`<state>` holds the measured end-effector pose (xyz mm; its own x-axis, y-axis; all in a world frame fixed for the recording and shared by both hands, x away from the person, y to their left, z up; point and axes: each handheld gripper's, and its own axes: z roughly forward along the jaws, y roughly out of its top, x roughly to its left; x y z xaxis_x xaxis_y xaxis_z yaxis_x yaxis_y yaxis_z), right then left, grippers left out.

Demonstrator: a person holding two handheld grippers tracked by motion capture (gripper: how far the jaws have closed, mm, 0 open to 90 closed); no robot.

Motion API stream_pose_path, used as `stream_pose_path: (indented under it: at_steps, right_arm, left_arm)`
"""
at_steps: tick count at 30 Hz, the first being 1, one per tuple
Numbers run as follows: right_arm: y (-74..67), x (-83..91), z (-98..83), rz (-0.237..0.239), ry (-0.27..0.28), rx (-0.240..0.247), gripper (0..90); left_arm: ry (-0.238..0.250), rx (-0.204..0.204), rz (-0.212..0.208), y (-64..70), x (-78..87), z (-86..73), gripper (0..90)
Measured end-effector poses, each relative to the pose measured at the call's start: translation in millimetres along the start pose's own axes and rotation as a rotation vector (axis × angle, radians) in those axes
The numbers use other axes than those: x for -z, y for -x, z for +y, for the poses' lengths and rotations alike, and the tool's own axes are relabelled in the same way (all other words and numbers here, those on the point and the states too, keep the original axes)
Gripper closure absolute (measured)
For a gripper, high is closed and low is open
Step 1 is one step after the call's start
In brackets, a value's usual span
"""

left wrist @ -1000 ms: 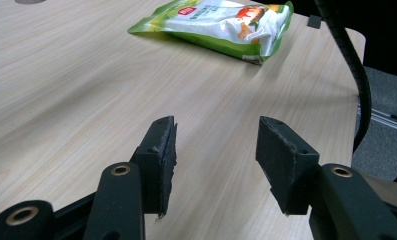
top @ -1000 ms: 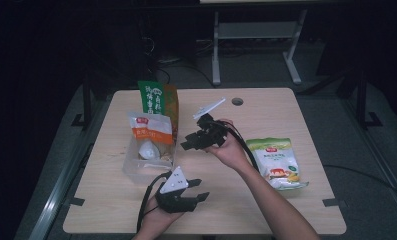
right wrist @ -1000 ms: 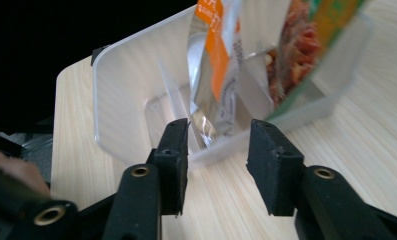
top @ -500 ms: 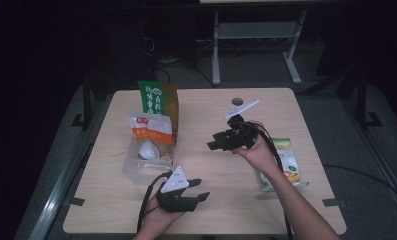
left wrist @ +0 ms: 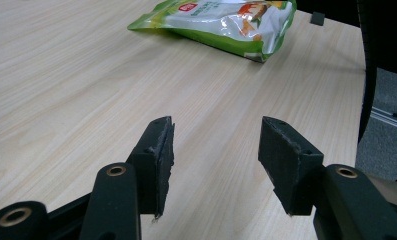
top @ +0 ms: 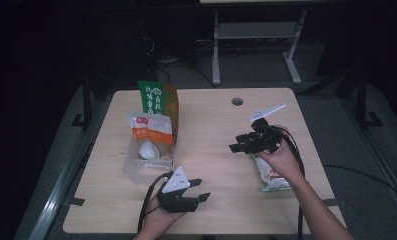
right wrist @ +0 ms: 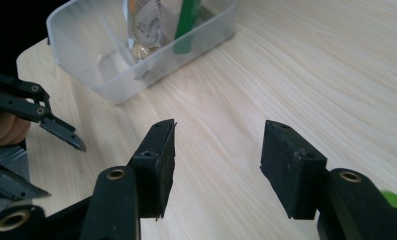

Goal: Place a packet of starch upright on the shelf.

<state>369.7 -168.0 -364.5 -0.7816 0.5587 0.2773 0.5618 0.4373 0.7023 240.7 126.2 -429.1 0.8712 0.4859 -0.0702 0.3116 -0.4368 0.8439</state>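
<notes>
A clear plastic bin (top: 133, 167) stands on the left of the wooden table and is seen from the side as the bin (right wrist: 86, 30). A green-and-orange bag (top: 158, 100) and a red-and-white packet (top: 151, 127) stand upright in it. A green snack pouch (top: 271, 177) lies flat at the right, partly under the person's right hand; it lies ahead as the pouch (left wrist: 221, 20). My left gripper (top: 202, 189) rests open near the front edge, its jaws (left wrist: 216, 150) apart over bare wood. My right gripper (top: 234, 144) points left toward the bin; its jaws (right wrist: 217, 150) have just been opening, with nothing between them.
A round cable hole (top: 237, 101) is at the table's back right. A white metal frame (top: 256, 35) stands on the floor behind the table. Bare wood (top: 211, 125) lies between the bin and the pouch. Dark floor surrounds the table.
My right gripper has moved right, away from the bin to above the green pouch's near end, and the hand now covers part of the pouch. The left gripper has stayed put.
</notes>
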Motion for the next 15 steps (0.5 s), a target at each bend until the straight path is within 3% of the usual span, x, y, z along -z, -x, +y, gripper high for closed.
stream_pose_path:
  at_steps: [15]
  right_arm:
    - [29.1,34.0,-44.3,-0.096,-0.024,-0.1,44.4]
  left_arm:
    - [0.0,0.006,0.0,1.9,-2.6,0.2,46.4]
